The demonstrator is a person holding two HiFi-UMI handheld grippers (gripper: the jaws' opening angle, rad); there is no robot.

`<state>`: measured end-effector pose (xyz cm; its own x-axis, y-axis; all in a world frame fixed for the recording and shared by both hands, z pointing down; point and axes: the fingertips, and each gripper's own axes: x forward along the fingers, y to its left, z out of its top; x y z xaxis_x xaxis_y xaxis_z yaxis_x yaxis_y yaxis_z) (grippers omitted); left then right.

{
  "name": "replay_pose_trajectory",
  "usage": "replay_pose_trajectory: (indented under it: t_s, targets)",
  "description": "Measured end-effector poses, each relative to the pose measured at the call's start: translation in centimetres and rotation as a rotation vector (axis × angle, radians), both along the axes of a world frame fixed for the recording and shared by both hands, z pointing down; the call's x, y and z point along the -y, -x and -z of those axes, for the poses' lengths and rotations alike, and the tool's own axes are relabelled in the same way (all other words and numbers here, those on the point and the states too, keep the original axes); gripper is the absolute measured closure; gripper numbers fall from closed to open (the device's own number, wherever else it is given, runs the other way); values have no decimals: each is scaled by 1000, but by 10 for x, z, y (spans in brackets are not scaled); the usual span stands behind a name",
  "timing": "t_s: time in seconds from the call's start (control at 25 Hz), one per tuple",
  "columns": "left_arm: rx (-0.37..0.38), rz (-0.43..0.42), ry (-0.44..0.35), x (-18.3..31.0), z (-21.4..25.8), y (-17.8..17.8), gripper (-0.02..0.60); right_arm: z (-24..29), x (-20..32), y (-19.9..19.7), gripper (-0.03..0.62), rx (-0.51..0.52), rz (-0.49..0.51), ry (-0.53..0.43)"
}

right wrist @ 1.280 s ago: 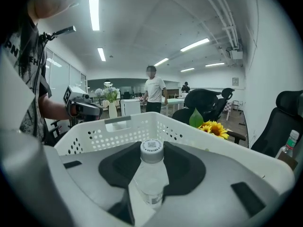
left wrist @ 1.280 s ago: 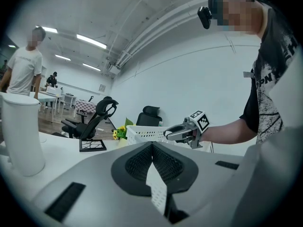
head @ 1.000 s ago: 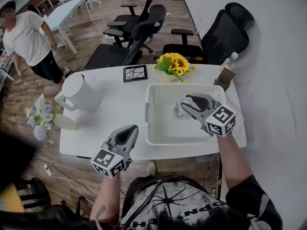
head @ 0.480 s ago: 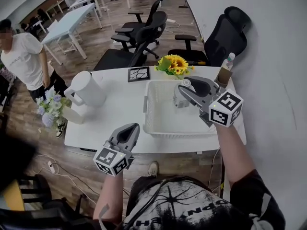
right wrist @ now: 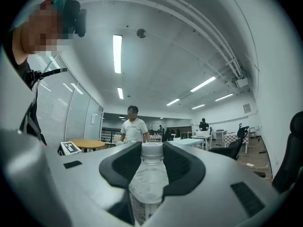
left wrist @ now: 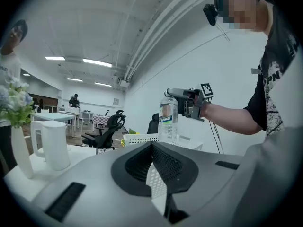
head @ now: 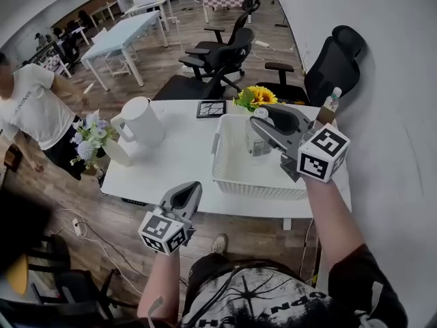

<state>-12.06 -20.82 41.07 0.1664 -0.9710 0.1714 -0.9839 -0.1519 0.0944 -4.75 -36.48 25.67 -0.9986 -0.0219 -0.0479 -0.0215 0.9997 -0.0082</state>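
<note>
While the person stands at the near edge of the white surface (head: 181, 157), both pairs of tongs are held up in the air. Biggest on it is the white basket (head: 229, 178), which sits below the right tongs (head: 268, 127) and ahead and to the right of the left tongs (head: 192, 186). A white kettle (head: 142, 121) stands well ahead of the left tongs, with a vase of pale flowers (head: 89, 131) just beside it at the corner. A bunch of sunflowers (head: 254, 98) lies beyond the right tongs, past the basket's far wall.

The water bottle (head: 255, 137) stands upright in the right tongs, which are clamped round it just under the cap; the right gripper view shows it filling the gap between the jaws. It looks raised clear of the basket, since that view shows none of the basket's walls around it, and it touches nothing else. The left tongs are pressed together with nothing between them, low and off the near edge of the surface. So the bottle is up in the air over the basket, and not yet set down anywhere.
</note>
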Motion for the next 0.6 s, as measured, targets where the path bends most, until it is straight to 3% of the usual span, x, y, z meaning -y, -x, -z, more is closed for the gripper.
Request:
replay_pose_trajectory:
  t_s: [0.28, 0.6]
  targets:
    - [1, 49, -11, -28, -3, 1, 571, 22, -32, 12, 439, 34, 65, -8]
    - [-1, 53, -28, -59, 0, 49, 571, 30, -78, 65, 438, 50, 95, 10]
